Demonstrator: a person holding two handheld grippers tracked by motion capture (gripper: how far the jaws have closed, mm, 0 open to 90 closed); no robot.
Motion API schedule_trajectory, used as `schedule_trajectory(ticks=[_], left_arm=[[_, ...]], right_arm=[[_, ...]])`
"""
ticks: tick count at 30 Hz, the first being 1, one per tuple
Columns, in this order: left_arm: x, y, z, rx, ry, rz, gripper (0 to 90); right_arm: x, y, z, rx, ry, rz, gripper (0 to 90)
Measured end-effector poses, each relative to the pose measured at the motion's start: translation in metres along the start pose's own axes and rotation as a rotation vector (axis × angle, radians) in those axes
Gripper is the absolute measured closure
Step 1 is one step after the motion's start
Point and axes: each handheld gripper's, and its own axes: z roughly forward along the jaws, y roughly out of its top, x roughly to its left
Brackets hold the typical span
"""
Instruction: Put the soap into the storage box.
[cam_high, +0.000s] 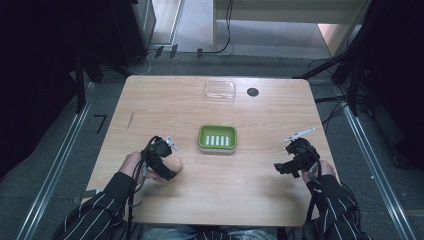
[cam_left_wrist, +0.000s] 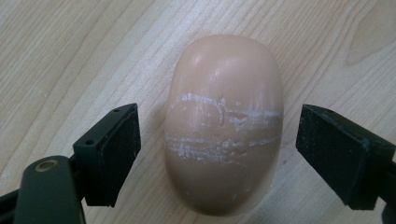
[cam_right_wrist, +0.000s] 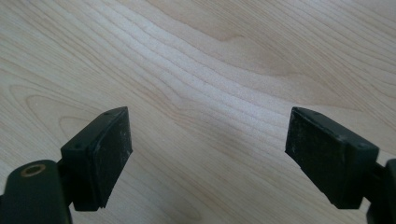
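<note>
Two grippers work over a light wooden table (cam_high: 260, 175) with rounded corners, both low in the high view. The left gripper (cam_high: 167, 167) sits at lower left, near the table's left edge, and the right gripper (cam_high: 286, 167) at lower right, close to the right edge. Bare wood lies between them. A green dish (cam_high: 217, 137) stands at the centre and a clear plastic lid (cam_high: 220, 90) near the far edge, beside a small dark disc (cam_high: 252, 92).

Grey carpet surrounds the table, with metal rails at either side and cables trailing at the top of the frame.

The soap (cam_left_wrist: 224, 135) is a pale peach oval bar, smooth, with whitish scuff lines across its middle. It lies flat on the wood at lower left of the high view, between the left gripper's jaws. A narrow gap shows on each side, so the pads are not pressing on it. The right gripper's jaws stand wide apart over bare wood, holding nothing.
</note>
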Motion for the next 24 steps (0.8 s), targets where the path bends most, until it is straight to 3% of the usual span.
schedule_trajectory(ticks=[12,15,24], left_arm=[[0.002,0.003,0.008,0.037,-0.024,0.015,17.0],[0.003,0.003,0.009,0.043,-0.028,0.013,23.8],[0.003,0.003,0.011,0.051,-0.028,0.024,27.5]], right_arm=[[0.001,0.000,0.000,0.000,-0.003,-0.001,15.4],[0.000,0.000,0.000,0.003,-0.003,0.000,15.4],[0.000,0.000,0.001,0.003,-0.004,0.000,15.4]])
